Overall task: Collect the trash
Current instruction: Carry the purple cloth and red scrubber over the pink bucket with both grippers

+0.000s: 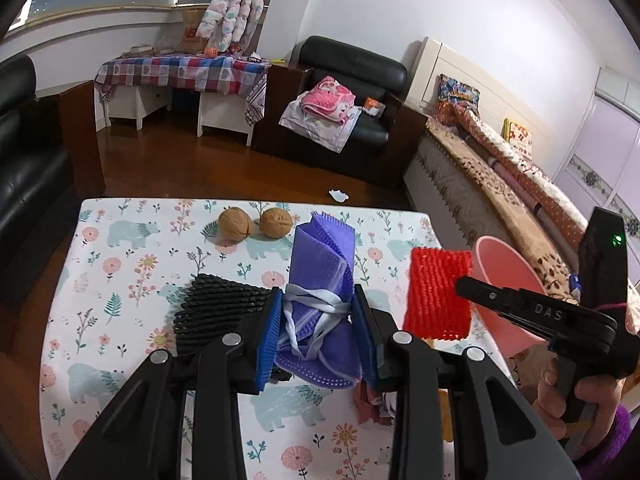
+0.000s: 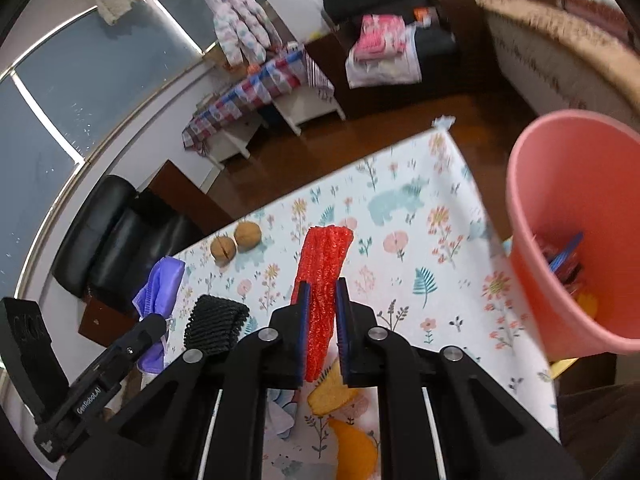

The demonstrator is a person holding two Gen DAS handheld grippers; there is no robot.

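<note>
Left wrist view: the left gripper point(image 1: 318, 320), with ridged blue pads on black plastic arms, pinches a folded purple face mask point(image 1: 322, 264) bound with its own white elastic loops, held upright above a table point(image 1: 120, 280) covered in a white cloth printed with bears and flowers. A black foam mesh sleeve point(image 1: 216, 308), ribbed and flattened, lies on the cloth just left of that gripper. Two round, wrinkled walnuts point(image 1: 256, 222) sit side by side near the far edge. To the right, the right gripper point(image 2: 322, 320) is pressed tight on a red foam mesh sleeve point(image 2: 324, 272), a long netted strip standing upright between its pads. A smooth pink plastic bin point(image 2: 560, 240), cone-shaped and tilted, stands at the table's right edge just beside the red sleeve; its inside shows some red, blue and yellow scraps, too blurred to name. Orange-yellow peel pieces point(image 2: 340, 420) lie on the cloth near the right gripper.
</note>
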